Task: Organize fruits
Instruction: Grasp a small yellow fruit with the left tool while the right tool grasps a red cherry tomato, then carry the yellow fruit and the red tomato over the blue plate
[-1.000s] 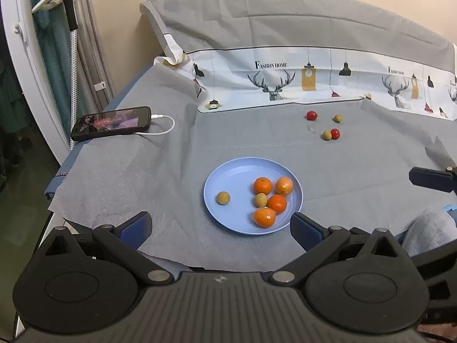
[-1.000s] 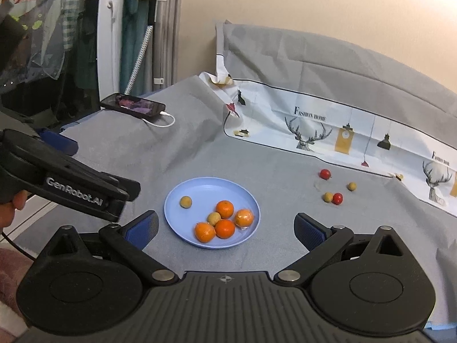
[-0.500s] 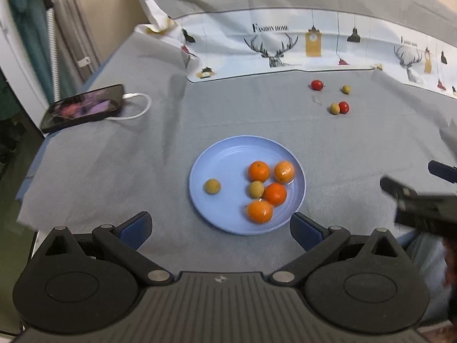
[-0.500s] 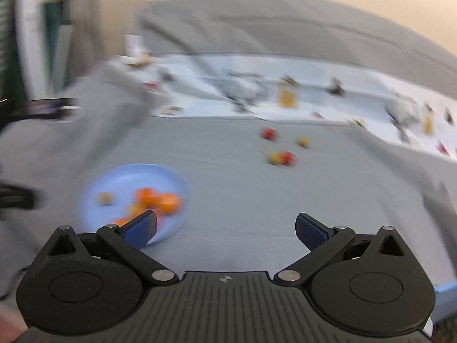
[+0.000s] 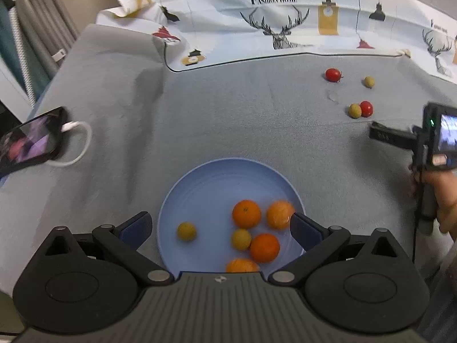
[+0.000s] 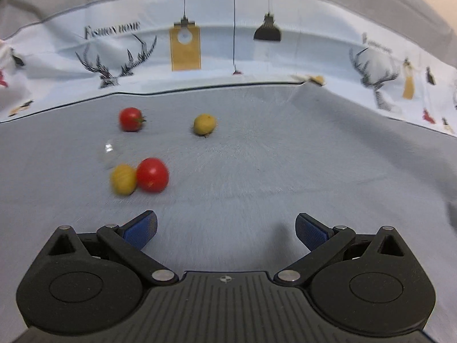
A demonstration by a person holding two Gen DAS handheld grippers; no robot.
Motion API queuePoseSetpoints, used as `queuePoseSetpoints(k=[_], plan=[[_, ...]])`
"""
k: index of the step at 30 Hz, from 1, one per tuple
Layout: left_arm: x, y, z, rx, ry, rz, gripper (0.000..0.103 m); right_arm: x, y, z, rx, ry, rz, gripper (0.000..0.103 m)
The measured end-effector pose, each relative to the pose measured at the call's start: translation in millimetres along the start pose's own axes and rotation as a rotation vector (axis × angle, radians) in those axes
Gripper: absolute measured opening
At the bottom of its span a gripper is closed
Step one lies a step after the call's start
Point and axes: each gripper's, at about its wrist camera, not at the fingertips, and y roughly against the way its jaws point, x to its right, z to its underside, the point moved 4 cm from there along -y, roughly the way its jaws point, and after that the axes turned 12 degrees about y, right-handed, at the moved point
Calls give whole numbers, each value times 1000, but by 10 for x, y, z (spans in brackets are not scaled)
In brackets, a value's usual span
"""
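Observation:
A blue plate (image 5: pixel 217 183) lies on the grey cloth and holds several oranges (image 5: pixel 246 213) and two small yellow-green fruits (image 5: pixel 186 231). My left gripper (image 5: pixel 220 228) hovers open over the plate's near part, gripping nothing. Farther right on the cloth lie two red tomatoes and two yellow-green fruits. In the right wrist view a red tomato (image 6: pixel 152 175) touches a yellow-green fruit (image 6: pixel 123 179), with another tomato (image 6: pixel 130 119) and another yellow-green fruit (image 6: pixel 204 124) behind. My right gripper (image 6: pixel 225 228) is open and empty, short of the near pair.
A phone (image 5: pixel 27 140) with a white cable lies at the cloth's left edge. A printed white cloth (image 5: pixel 285 23) rises along the back. A hand (image 5: pixel 437 188) holds the right gripper at the right. A small clear scrap (image 6: pixel 110 150) lies among the loose fruits.
My left gripper has moved forward and down over the plate. The right gripper has swung right and closed in on the loose tomatoes and yellow-green fruits. Both jaws stay open.

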Motion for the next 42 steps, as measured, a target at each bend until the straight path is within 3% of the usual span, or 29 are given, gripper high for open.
queuePoseSetpoints(k=[5, 7, 9, 14, 15, 17, 18, 21, 25, 29, 31, 33, 34, 39, 42], plan=[[247, -287, -172, -12, -31, -13, 103, -174, -134, -224, 61, 48, -68, 97], [411, -387, -279, 10, -46, -4, 103, -181, -102, -264, 101, 51, -113, 65], [626, -479, -381, 46, -75, 4, 103, -128, -116, -276, 110, 47, -127, 58], [1196, -765, -564, 109, -132, 50, 103, -57, -188, -321, 133, 24, -184, 65], [1305, -845, -580, 109, -140, 58, 103, -68, -193, -321, 132, 50, -171, 60], [1522, -1032, -609, 104, -162, 87, 103, -44, -186, -320, 131, 87, -140, 34], [1614, -1125, -624, 95, -176, 93, 103, 25, -185, -330, 113, 80, -142, 31], [1854, -1402, -698, 80, -199, 131, 103, 357, -187, -292, 59, -8, -108, 31], [1984, -1721, -763, 62, -160, 123, 102, 672, -210, -199, 36, -91, -86, 31], [1901, -1913, -803, 24, -114, 131, 88, 697, -227, -178, 42, -104, -81, 32], [1829, -1936, -843, 19, -81, 168, 71, 657, -230, -182, 44, -68, -66, 32], [1813, -1926, -880, 10, -82, 207, 32, 649, -232, -189, 48, -60, -60, 32], [1818, -1916, -889, 11, -92, 213, 27, 648, -235, -192, 50, -60, -58, 32], [1820, -1791, -865, 62, -153, 202, 26, 655, -205, -219, 61, -69, -55, 31], [1723, -1495, -844, 78, -140, 222, 26, 673, -48, -319, 116, -100, -57, 31]])
